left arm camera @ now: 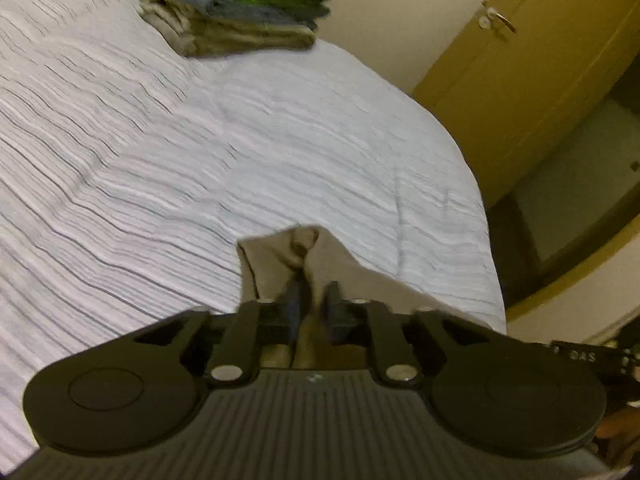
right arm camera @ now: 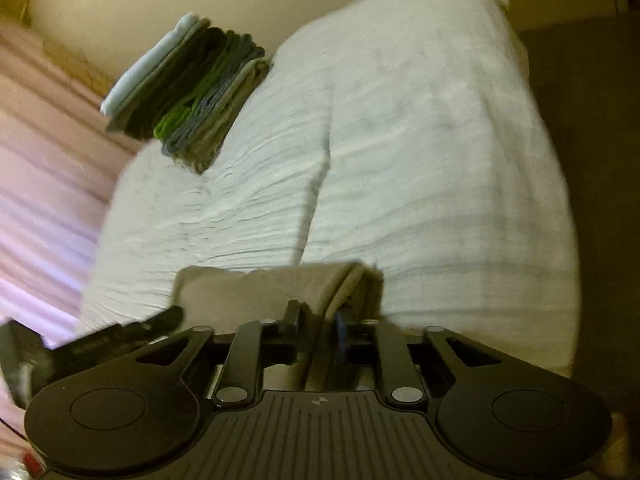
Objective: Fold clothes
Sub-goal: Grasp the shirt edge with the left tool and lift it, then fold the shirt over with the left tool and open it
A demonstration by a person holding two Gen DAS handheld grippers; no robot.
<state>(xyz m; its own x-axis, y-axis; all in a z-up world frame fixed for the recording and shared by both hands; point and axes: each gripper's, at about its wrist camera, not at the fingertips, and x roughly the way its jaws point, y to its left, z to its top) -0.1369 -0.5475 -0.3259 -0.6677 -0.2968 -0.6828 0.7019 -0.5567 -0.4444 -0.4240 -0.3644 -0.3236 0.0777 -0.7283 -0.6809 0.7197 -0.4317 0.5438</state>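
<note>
Both claws, left [left arm camera: 312, 300] and right [right arm camera: 320, 318], pinch one beige garment [right arm camera: 256, 292] above the bed [right arm camera: 420, 160].

Dim, warm indoor light in both views; the source cannot be told. Motion blur smears the bed [left arm camera: 200, 140] and the stack [right arm camera: 192, 92], worse in the right wrist view. Fisheye bending curves the door [left arm camera: 520, 60] beside the bed. No glare shows.

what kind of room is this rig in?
Most likely a bedroom in a home: a bed under a pale ribbed bedspread, a stack of folded clothes on it, and a yellowish door with a lever handle beside the bed.
</note>
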